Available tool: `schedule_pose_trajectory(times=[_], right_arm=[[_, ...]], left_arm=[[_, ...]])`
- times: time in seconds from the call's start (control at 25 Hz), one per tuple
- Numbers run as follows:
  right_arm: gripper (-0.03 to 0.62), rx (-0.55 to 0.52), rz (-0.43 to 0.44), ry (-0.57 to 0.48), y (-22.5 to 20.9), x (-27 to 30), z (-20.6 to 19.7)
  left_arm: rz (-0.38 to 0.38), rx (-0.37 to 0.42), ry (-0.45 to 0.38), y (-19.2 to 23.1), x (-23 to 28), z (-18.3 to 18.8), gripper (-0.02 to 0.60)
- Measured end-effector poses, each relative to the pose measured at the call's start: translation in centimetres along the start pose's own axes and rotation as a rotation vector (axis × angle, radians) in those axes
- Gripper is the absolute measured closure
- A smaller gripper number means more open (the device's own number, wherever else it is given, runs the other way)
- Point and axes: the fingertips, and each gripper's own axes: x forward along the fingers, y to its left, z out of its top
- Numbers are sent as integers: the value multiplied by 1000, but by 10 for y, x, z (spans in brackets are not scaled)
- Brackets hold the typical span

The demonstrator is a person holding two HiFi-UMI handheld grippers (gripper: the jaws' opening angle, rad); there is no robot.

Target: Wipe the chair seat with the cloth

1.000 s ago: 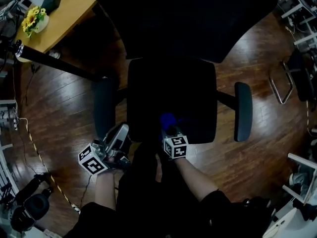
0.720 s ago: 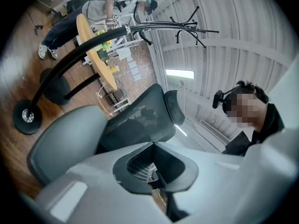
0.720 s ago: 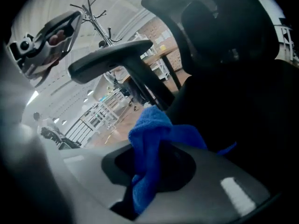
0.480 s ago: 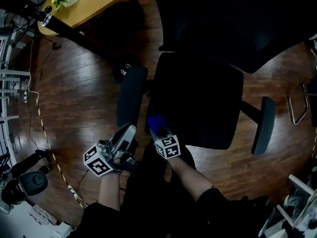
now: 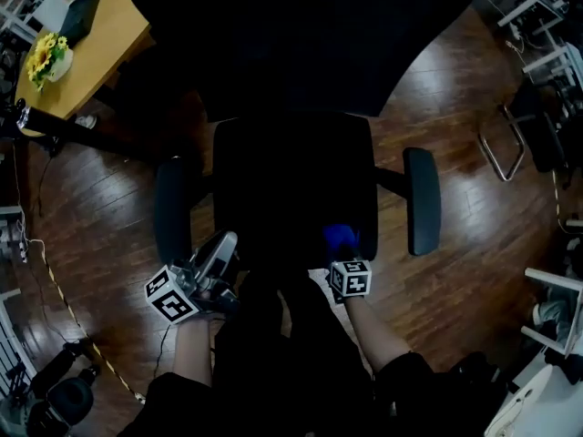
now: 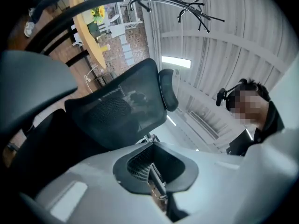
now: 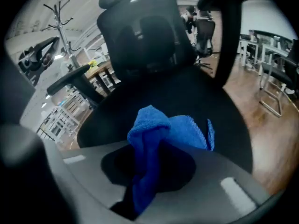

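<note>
While left fingers (image 6: 93, 190) sit closed, right fingers (image 7: 79, 176) tight on cloth (image 7: 161, 129), now farther right.

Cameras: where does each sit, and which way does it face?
Head view: on the head, looking down at the chair seat, forearms, left gripper, right gripper.
Left gripper view: on it, facing up at the chair back and person.
Right gripper view: on it, facing its cloth; shares the chair seat with head view.

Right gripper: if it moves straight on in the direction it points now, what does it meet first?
The right gripper, shut on the blue cloth, points across the chair seat. The cloth seems to touch the seat, so next in line is probably the backrest, though depth is unclear.
</note>
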Motion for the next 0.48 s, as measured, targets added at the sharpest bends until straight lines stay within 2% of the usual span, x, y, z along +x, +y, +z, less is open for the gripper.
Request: schedule_pose_trajectory(times=[0.12,0.2,0.4,0.48], right_arm=[[530,22,-72,-52,-62,-37,7],[530,20,-84,-62,-77,-47,9],[530,53,-81,-80,-77,-48,16],[530,71,-18,-148,-55,-50,43]], left_arm=[[-49,-7,35,-13,32,-16,589],[-70,-5,60,-20,46,-23,589],[-73,2,63,-32,58,-23,589],[-90,16,33,-43,63,-9,589]])
